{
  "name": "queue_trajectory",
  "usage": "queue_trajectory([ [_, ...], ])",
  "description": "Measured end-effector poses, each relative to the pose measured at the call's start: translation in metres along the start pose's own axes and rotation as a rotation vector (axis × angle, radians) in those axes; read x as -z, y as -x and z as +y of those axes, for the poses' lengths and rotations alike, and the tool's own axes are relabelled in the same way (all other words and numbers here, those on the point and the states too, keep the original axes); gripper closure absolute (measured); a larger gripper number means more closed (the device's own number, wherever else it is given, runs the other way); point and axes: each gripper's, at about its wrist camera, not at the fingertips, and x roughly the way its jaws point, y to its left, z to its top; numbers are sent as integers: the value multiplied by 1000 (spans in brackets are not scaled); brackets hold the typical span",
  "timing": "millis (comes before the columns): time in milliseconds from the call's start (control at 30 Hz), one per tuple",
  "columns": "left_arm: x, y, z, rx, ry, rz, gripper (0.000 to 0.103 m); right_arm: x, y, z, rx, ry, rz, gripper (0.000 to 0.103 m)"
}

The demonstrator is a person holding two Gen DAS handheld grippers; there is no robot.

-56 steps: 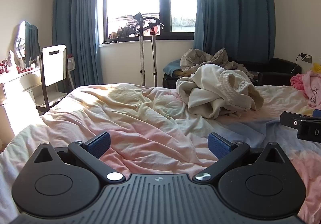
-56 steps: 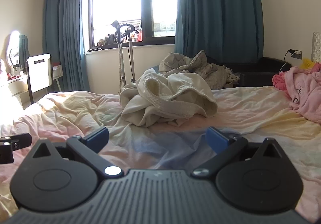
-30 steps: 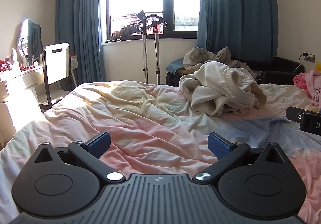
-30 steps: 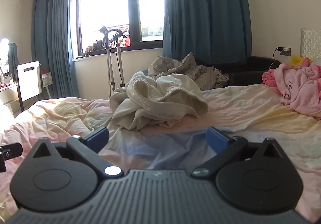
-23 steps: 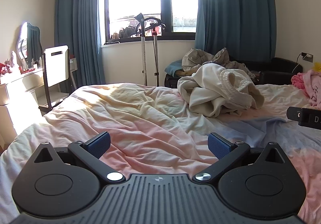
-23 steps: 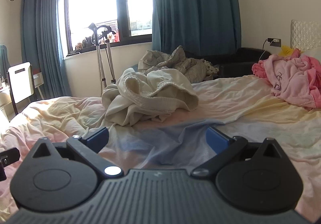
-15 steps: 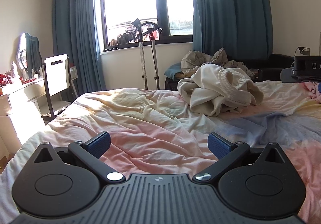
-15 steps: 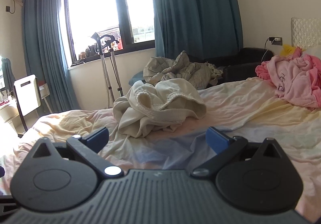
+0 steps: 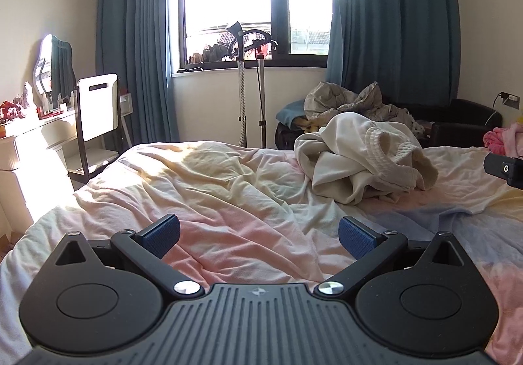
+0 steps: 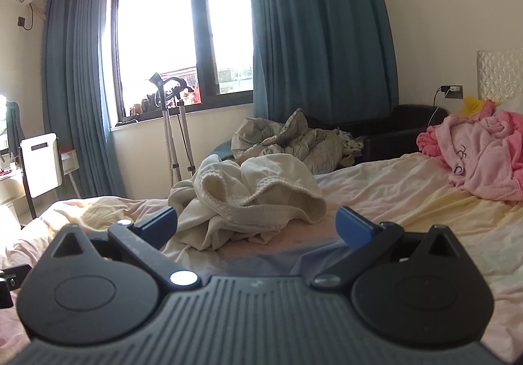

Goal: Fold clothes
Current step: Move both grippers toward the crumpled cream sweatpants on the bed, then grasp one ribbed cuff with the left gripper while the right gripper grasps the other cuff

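The left hand-held gripper [image 9: 258, 234] is held level and points forward, its two black fingers spread wide with a broad gap between the blue pads [image 9: 161, 234]. Nothing sits between them. The right hand-held gripper [image 10: 256, 226] is likewise spread wide, its blue pads [image 10: 353, 227] far apart and holding nothing, and it is tipped slightly upward. In the left wrist view a black part of the right hand-held gripper shows at the right edge, level with the left one and off to its side. In the right wrist view a small black piece of the left hand-held gripper shows at the lower left edge. No hand or sleeve is visible in either view.
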Motion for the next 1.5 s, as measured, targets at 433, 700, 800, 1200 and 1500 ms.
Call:
queue_trajectory([
  [433, -75, -94, -91, 63, -221, -29, 0, -33, -58, -64, 37, -208, 63, 0],
  [700, -85, -193, -141, 68, -279, 38, 11, -11, -81, -82, 47, -175, 107, 0],
  [800, -87, -211, -145, 85, -235, 54, 16, -2, -94, -83, 49, -169, 136, 0],
  [1200, -82, -269, -162, 48, -245, 83, 51, 11, -120, -97, 32, -259, 192, 0],
  [1500, -112, -222, -141, 153, -1, -44, 90, 30, -128, -84, -25, -175, 200, 0],
])
